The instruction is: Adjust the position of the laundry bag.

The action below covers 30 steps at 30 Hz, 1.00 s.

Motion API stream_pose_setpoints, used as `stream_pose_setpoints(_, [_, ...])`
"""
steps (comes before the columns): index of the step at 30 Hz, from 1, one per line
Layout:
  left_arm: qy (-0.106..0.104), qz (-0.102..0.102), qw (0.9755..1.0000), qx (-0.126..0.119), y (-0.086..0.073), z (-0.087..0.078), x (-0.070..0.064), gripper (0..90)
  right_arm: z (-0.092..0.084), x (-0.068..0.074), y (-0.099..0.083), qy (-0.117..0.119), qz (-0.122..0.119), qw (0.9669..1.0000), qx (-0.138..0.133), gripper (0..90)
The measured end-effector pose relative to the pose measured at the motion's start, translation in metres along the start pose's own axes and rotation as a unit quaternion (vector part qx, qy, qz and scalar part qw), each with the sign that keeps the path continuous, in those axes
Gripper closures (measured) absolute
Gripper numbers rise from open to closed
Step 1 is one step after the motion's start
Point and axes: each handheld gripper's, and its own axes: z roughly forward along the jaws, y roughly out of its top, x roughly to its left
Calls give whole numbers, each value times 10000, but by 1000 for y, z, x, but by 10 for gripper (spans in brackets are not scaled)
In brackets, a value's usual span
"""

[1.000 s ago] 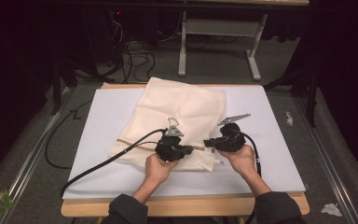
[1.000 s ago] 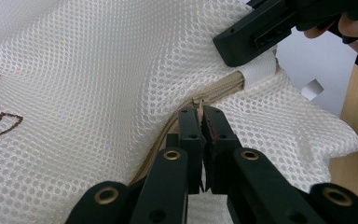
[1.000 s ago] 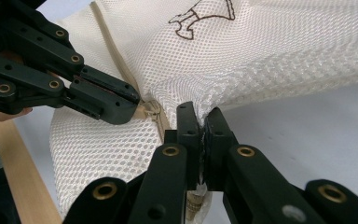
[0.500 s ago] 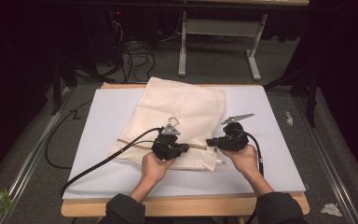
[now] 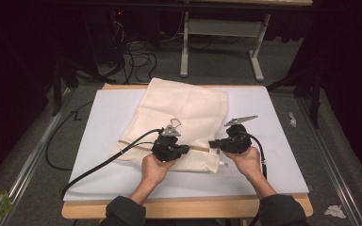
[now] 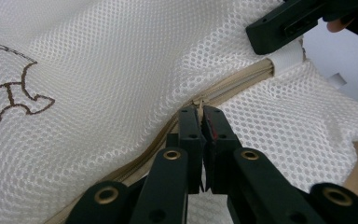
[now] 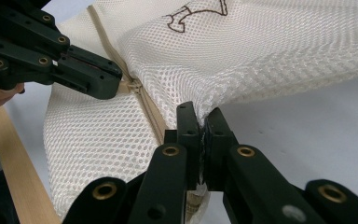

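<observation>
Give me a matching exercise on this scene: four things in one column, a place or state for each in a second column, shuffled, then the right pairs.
Things:
1. left gripper
2. right gripper
3. mesh bag
4. white board

Places or states:
A. lies flat on the wooden table, under the bag
B. cream, spread on the board, with a brown embroidered mark
C. shut at the zipper, partway along the bag
D. shut on the bag's edge at the zipper's end

Pairs: 1-C, 2-D, 3-B, 4-A
</observation>
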Motion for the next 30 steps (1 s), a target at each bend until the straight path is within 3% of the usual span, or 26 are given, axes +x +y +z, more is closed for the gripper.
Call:
stream_pose_setpoints(6, [16, -2, 10000, -25, 1, -3, 1, 872, -1, 0, 0, -1, 2, 10000, 9, 891])
stream_pose_setpoints(9, [152, 56, 9999, -41, 1, -5, 1, 871, -2, 2, 1, -23, -7, 10000, 30, 892])
stream_pose_setpoints(18, [278, -18, 9996, -49, 0, -14, 7, 872, -4, -3, -3, -88, 55, 9999, -12, 892])
stream_pose_setpoints(30, [289, -78, 9995, -78, 0, -19, 12, 872, -7, -7, -4, -123, 92, 9999, -26, 892])
